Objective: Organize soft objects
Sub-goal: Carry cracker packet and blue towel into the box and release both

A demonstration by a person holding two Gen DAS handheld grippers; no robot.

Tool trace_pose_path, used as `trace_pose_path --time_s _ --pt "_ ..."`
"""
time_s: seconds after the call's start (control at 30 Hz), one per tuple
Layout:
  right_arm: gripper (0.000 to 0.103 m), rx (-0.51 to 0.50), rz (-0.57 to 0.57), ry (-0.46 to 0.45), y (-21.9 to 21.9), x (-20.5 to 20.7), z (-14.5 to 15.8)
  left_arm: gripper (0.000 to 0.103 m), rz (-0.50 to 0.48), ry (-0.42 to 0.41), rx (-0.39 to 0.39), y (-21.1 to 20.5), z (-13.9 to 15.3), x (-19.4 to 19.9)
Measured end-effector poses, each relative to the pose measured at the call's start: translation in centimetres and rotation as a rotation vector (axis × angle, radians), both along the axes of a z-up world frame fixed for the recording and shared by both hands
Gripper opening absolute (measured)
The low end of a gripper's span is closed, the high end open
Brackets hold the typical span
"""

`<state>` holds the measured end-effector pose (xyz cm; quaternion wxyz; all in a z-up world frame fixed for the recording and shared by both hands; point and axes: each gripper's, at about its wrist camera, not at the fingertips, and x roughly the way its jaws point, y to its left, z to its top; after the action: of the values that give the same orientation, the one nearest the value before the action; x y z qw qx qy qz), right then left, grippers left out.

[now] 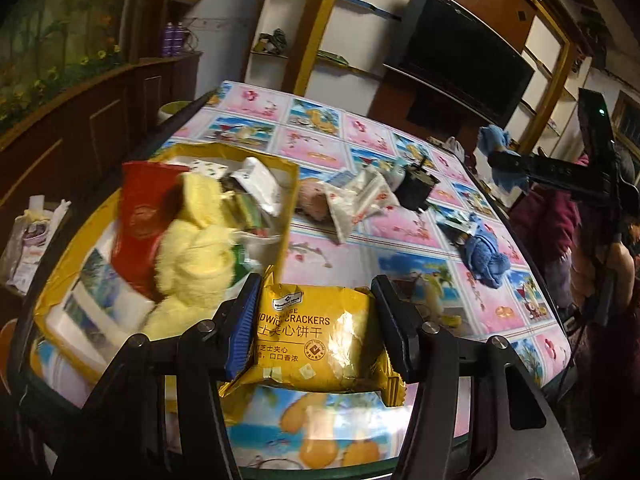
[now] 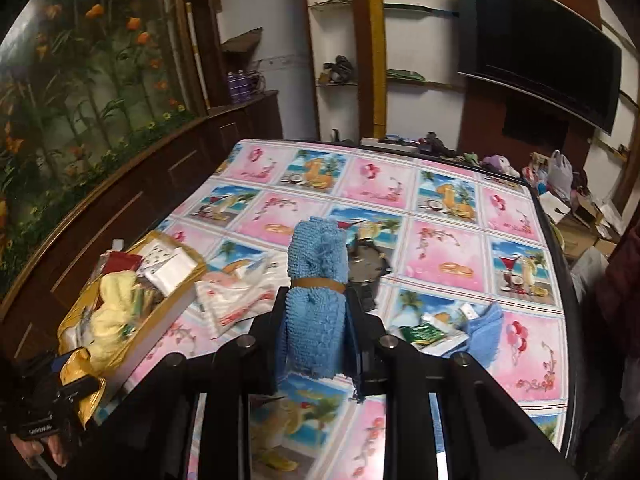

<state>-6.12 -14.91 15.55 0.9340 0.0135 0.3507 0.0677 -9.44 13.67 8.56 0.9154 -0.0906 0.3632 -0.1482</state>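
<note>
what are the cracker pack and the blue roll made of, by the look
Cracker pack: glossy printed plastic film, probably foil-lined; it creases, shines, and has crimped serrated ends. Blue roll: soft looped terry or microfibre cloth, matte and fuzzy, bound by a tan band, seemingly rubber.

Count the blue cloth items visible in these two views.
2: a rolled blue towel clamped in the right gripper, and a blue cloth lying on the table. Others may be hidden.

left gripper: black linkages, silver screws, ribbed blue pad | right gripper: black, silver screws
</note>
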Motion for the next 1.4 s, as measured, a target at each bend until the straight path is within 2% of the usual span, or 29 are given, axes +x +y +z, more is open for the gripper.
trace_pose_path --time_s 0.3,0.53,0.67,0.73,0.9,1.07,1.17,1.23,1.3,1.4 --pt "0.024 0.010 0.184 0.062 10.3 1.0 -1.3 0.055 0.155 0.014 -0.021 6.8 -1.1 0.4" --pt "0.024 -0.017 0.256 0.174 16.8 4.3 -4.7 0.058 0.252 0.064 0.033 9.2 -3.2 3.0" --pt "0.024 0.025 0.274 0.270 19.2 6.5 -7.1 0.062 0.256 0.072 -0.041 10.5 -3.8 3.2" --pt "0.024 0.036 0.270 0.306 20.1 7.4 -8.0 0.062 0.253 0.059 -0.051 10.7 -3.6 3.0" --pt "0.024 -0.024 0.203 0.387 21.8 10.1 -10.6 0.062 0.260 0.004 0.020 9.8 -2.8 2.1" --pt "0.026 -0.040 0.193 0.392 22.4 11.1 -11.8 0.062 0.295 -0.043 0.142 8.2 -2.2 1.3" --pt "0.033 -0.082 0.236 0.390 23.4 10.8 -11.9 0.062 0.315 -0.046 0.198 7.7 -2.2 1.1" --pt "0.045 -0.097 0.270 0.364 23.8 10.1 -11.2 0.062 0.325 -0.036 0.217 7.7 -2.2 1.2" --pt "0.062 -0.098 0.287 0.319 23.7 9.0 -10.1 0.062 0.328 -0.025 0.227 7.6 -2.3 1.1" --pt "0.065 -0.087 0.289 0.255 23.1 7.6 -8.2 0.062 0.330 -0.025 0.240 7.1 -1.8 0.6"
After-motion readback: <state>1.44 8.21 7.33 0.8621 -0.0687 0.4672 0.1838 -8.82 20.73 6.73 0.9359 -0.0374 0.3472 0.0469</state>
